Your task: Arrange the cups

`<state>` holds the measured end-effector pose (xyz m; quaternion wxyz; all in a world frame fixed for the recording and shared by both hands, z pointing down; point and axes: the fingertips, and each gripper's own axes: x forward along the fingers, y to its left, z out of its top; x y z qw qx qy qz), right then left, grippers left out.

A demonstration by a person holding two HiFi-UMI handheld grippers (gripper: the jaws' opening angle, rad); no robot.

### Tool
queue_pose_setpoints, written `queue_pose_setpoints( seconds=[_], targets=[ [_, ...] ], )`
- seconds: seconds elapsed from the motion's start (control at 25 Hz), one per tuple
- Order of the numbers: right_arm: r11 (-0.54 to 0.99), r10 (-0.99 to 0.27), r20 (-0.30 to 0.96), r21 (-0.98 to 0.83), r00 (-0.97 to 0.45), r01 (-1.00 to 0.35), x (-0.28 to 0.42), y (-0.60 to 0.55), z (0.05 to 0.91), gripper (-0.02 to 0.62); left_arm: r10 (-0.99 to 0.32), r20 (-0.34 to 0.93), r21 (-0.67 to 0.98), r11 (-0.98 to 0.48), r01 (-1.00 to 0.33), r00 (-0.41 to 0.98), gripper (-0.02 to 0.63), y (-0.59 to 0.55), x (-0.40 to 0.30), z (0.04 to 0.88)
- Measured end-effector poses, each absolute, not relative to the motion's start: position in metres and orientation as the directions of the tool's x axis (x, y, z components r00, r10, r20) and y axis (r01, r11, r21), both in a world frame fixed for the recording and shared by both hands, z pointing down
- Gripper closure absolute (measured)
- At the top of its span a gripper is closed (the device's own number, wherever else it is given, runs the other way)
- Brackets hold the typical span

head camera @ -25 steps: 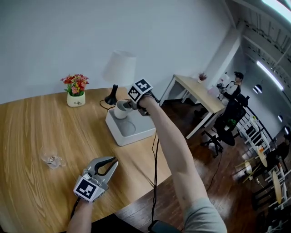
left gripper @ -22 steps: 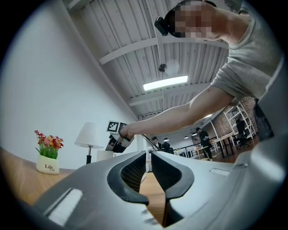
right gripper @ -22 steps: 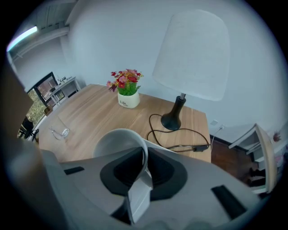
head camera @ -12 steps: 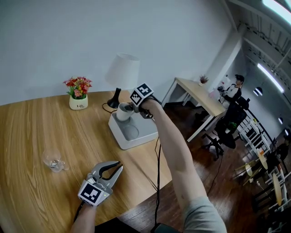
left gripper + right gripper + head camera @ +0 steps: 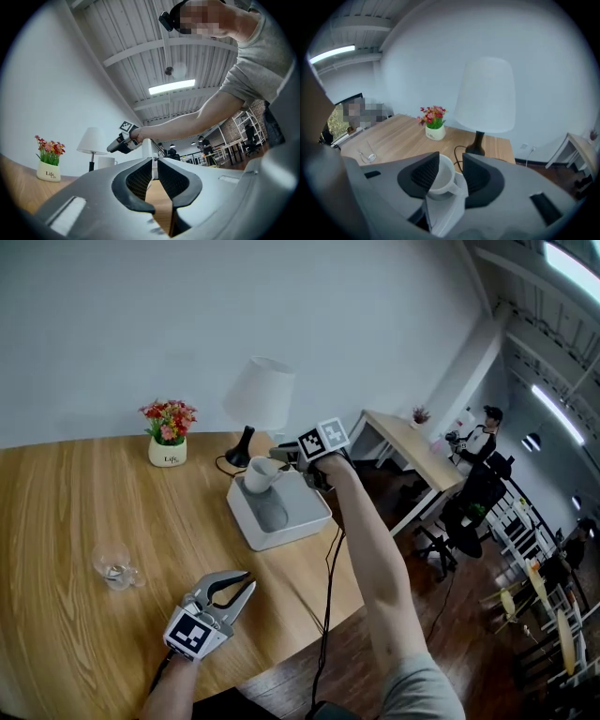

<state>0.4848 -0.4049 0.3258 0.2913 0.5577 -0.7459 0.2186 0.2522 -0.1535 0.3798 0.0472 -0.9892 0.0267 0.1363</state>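
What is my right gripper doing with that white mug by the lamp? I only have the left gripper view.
Observer: The white mug stands between the right gripper's fingers, which are opening around it.
Operator: What is the mug sitting on?
Observer: A grey tray next to the lamp; the head view shows the mug at the tray's far end.
Operator: Are there any other cups around?
Observer: One clear glass is on the wooden table, off the tray, left of the left gripper in the head view.
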Motion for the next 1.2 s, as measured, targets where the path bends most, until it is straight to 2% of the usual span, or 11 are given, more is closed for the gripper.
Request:
queue_pose_setpoints(
  seconds=[0.08, 0.16, 0.28, 0.52, 0.68, 0.84, 1.16, 1.2],
  targets=[
    [0.363, -0.768, 0.574, 0.024, -0.284, -0.932, 0.455, -0.393, 0.296, 0.433, -0.042, -0.275, -0.083, -0.994, -0.067, 0.960, 0.558, -0.154, 0.252, 0.381],
    [0.476, -0.798, 0.455, 0.076, -0.394, -0.876, 0.407, -0.375, 0.270, 0.477, -0.046, -0.281, -0.080, -0.994, -0.072, 0.958, 0.558, -0.155, 0.252, 0.381],
    [0.611, -0.766, 0.365, 0.155, -0.529, -0.777, 0.332, -0.337, 0.259, 0.479, -0.053, -0.289, -0.080, -0.994, -0.080, 0.956, 0.558, -0.155, 0.253, 0.380],
    [0.730, -0.671, 0.389, 0.195, -0.631, -0.655, 0.230, -0.271, 0.296, 0.485, -0.072, -0.289, -0.119, -0.987, -0.110, 0.955, 0.558, -0.150, 0.242, 0.370],
    [0.770, -0.619, 0.365, 0.104, -0.696, -0.630, 0.188, -0.251, 0.324, 0.505, -0.134, -0.303, -0.099, -0.980, -0.171, 0.943, 0.558, -0.154, 0.213, 0.365],
    [0.817, -0.559, 0.350, 0.073, -0.752, -0.573, 0.136, -0.229, 0.342, 0.505, -0.167, -0.281, -0.142, -0.967, -0.213, 0.945, 0.558, -0.140, 0.170, 0.359],
    [0.902, -0.415, 0.418, 0.071, -0.808, -0.427, 0.035, -0.215, 0.368, 0.505, -0.350, -0.284, -0.095, -0.916, -0.390, 0.893, 0.560, -0.150, 0.060, 0.368],
    [0.906, -0.404, 0.418, 0.061, -0.813, -0.419, 0.026, -0.215, 0.369, 0.479, -0.363, -0.291, -0.094, -0.910, -0.404, 0.885, 0.560, -0.152, 0.049, 0.369]
  ],
)
